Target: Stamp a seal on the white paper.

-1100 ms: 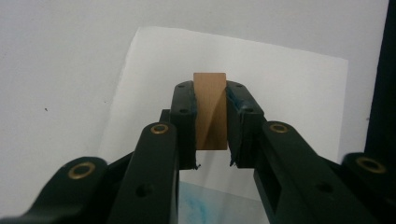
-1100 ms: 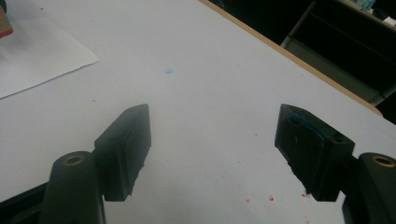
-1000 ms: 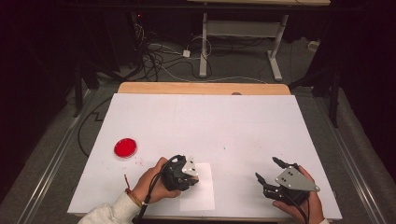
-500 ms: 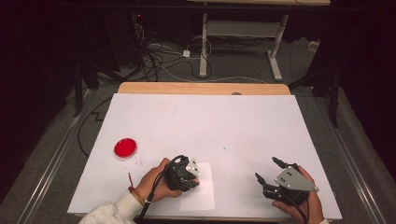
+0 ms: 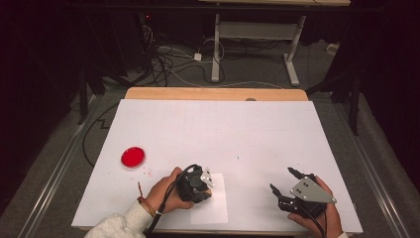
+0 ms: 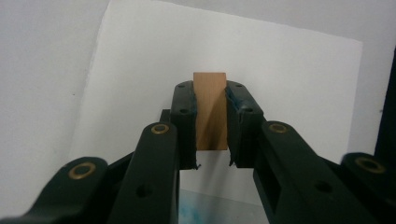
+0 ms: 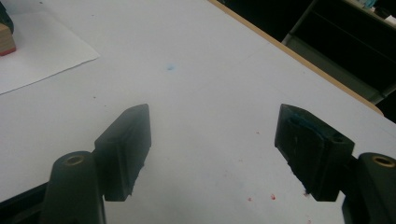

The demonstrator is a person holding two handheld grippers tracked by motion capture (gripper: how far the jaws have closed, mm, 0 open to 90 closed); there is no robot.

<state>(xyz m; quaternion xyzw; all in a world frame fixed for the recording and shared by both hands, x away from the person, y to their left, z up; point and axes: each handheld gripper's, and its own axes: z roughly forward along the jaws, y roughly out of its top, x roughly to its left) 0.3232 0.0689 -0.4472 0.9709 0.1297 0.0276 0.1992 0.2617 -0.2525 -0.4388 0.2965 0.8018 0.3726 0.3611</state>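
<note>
One white table (image 5: 218, 134), dark room.

Beyond the white table (image 5: 218, 129), cables (image 5: 168, 59) sprawl over grey floor (image 5: 64, 148) beneath a metal-legged desk (image 5: 257, 34); darkness surrounds.

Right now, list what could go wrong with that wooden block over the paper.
1. The left tool grips the wooden block by two narrow sides; a twist might let it slip.
2. The paper sheet lies loose, so pressing could shift it.
3. The red dish sits near that forearm; it might get knocked.
</note>
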